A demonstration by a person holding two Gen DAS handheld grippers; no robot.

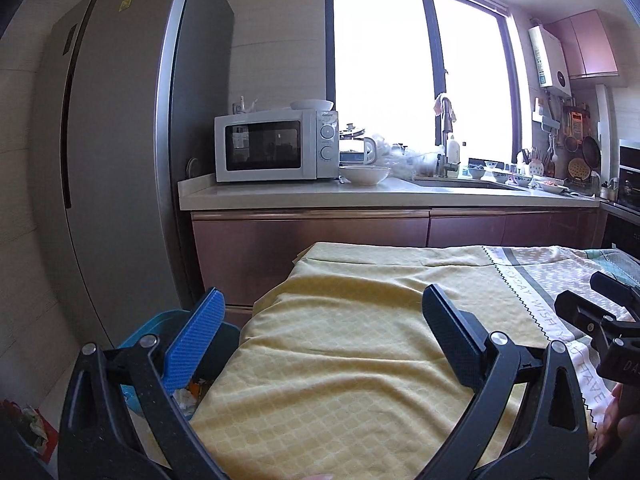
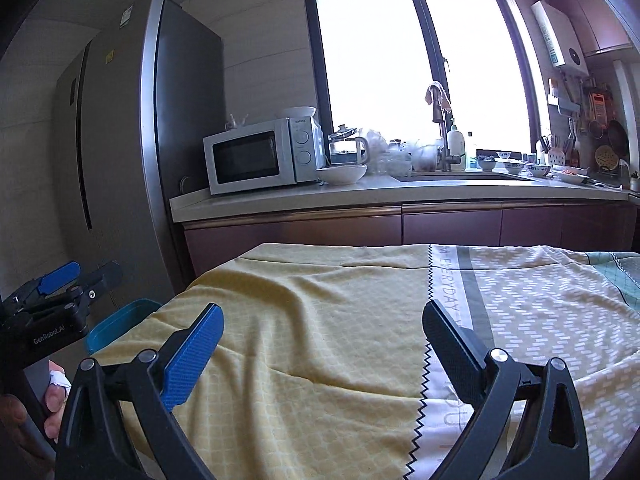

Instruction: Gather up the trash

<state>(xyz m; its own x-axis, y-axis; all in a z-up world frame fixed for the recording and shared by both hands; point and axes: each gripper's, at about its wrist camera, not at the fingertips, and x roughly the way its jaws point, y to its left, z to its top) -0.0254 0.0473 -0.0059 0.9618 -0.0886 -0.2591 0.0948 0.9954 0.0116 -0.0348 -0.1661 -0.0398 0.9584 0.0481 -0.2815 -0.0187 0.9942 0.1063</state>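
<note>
Now hovering wide open and empty over the bench's yellow cloth [image 2: 304, 340]: left hand-held gripper [image 1: 320, 316], right hand-held gripper [image 2: 322, 330]. Sitting low at the bench's near-left edge: blue bin [image 1: 150, 330], trash [image 1: 188, 394] lying inside.

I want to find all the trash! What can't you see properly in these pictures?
- Blue plastic bin, left wrist view: the inside is mostly hidden by the left tool and the yellow checked tablecloth.
- Same bin, right wrist view: only a rim corner shows.
- Small dishes by the sink: contents too small.
- Outside the window: washed out.
</note>
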